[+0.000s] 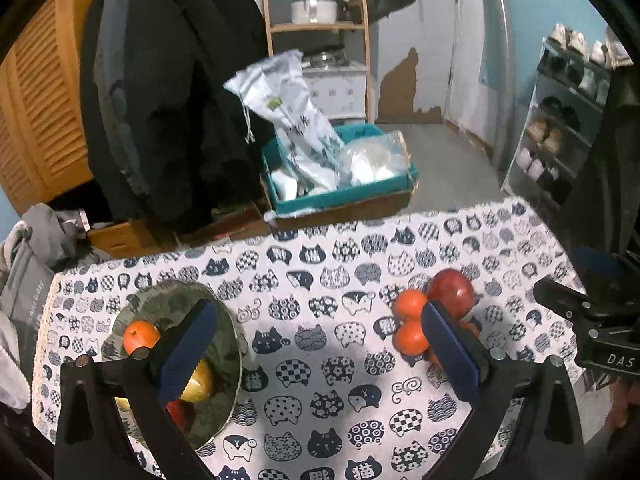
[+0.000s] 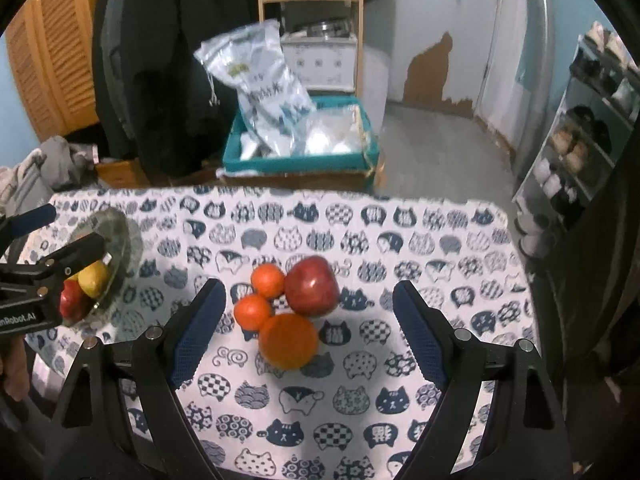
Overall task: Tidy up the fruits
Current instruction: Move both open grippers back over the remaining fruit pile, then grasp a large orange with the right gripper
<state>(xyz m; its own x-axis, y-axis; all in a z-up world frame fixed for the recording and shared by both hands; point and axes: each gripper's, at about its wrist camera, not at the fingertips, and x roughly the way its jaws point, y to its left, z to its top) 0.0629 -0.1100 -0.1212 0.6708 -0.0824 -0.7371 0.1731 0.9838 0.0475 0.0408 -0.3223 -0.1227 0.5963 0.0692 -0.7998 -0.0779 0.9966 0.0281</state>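
A glass bowl on the left of the table holds a small orange, a yellow fruit and a red fruit; it also shows in the right wrist view. A loose cluster lies mid-table: a red apple, two small oranges and a big orange. My left gripper is open and empty between bowl and cluster. My right gripper is open and empty, its fingers on either side of the cluster, above it.
The table wears a cat-print cloth. Behind its far edge stand a teal box with plastic bags, dark coats, a wooden shelf and a shoe rack at right.
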